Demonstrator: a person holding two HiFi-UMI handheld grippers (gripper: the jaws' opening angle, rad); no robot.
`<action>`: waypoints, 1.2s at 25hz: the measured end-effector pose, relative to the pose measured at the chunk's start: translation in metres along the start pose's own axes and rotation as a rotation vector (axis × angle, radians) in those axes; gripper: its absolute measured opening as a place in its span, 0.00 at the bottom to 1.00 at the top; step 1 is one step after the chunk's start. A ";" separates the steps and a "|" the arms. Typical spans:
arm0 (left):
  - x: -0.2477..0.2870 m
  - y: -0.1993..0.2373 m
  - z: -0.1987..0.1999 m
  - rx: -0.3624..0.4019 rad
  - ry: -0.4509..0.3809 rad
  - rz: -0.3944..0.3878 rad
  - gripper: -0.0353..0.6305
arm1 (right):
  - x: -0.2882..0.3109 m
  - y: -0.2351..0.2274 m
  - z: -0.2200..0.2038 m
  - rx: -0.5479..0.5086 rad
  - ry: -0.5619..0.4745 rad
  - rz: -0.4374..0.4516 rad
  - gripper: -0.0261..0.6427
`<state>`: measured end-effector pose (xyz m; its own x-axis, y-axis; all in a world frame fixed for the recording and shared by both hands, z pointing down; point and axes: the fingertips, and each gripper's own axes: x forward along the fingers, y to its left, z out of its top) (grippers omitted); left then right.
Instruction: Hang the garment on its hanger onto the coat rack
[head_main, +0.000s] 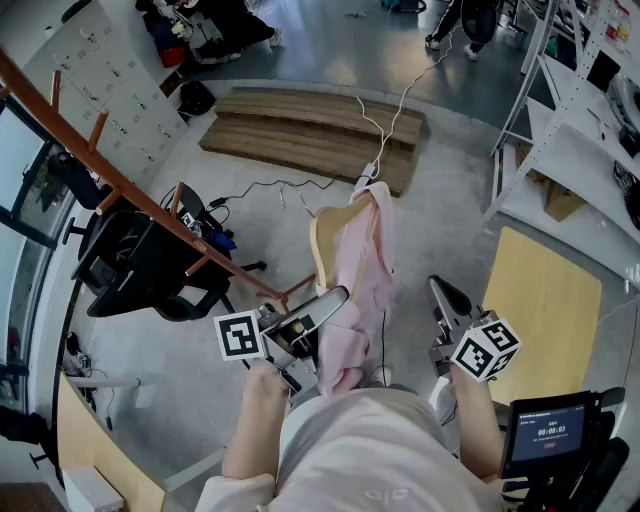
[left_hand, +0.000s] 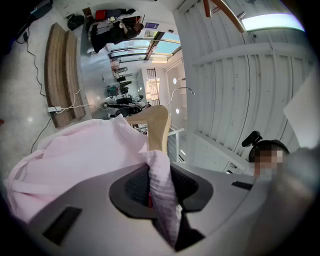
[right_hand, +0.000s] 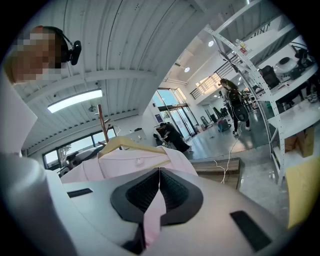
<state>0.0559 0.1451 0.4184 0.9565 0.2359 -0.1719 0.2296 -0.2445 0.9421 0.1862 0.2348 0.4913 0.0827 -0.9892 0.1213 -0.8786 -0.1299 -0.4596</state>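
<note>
Pink garment (head_main: 362, 268) sits on a wooden hanger (head_main: 324, 238), held up in the air in front of the person, over the grey floor (head_main: 450, 170). Left gripper (head_main: 322, 310) has its fingers pressed together on a thick fold of the garment, just below the hanger's end; the left gripper view shows cloth bunched between the pads, with the hanger (left_hand: 158, 129) poking out above. Right gripper (head_main: 446, 300) is also closed, pinching only a thin edge of the pink cloth; the right gripper view shows that strip running down the pad gap. Both grippers hold the same garment, left one low on its side, right one off to the other side. Coat rack (head_main: 130, 188), a brown pole with pegs, slants across the left of the head view, apart from the hanger. Black chair (head_main: 140, 265) stands beside the rack. Wooden boards (head_main: 310, 130) lie further off on the floor.
</note>
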 end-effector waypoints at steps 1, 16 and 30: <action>0.001 0.002 0.006 -0.001 0.000 -0.002 0.18 | 0.007 -0.001 -0.001 0.000 0.003 -0.002 0.05; 0.003 0.030 0.140 -0.007 0.058 -0.030 0.18 | 0.184 0.012 0.033 -0.009 -0.009 0.003 0.06; 0.016 0.051 0.188 0.013 -0.040 0.020 0.18 | 0.254 0.003 0.064 -0.035 0.021 0.130 0.05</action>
<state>0.1171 -0.0407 0.4099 0.9673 0.1930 -0.1645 0.2123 -0.2614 0.9416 0.2351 -0.0207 0.4648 -0.0421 -0.9958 0.0810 -0.8971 0.0020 -0.4419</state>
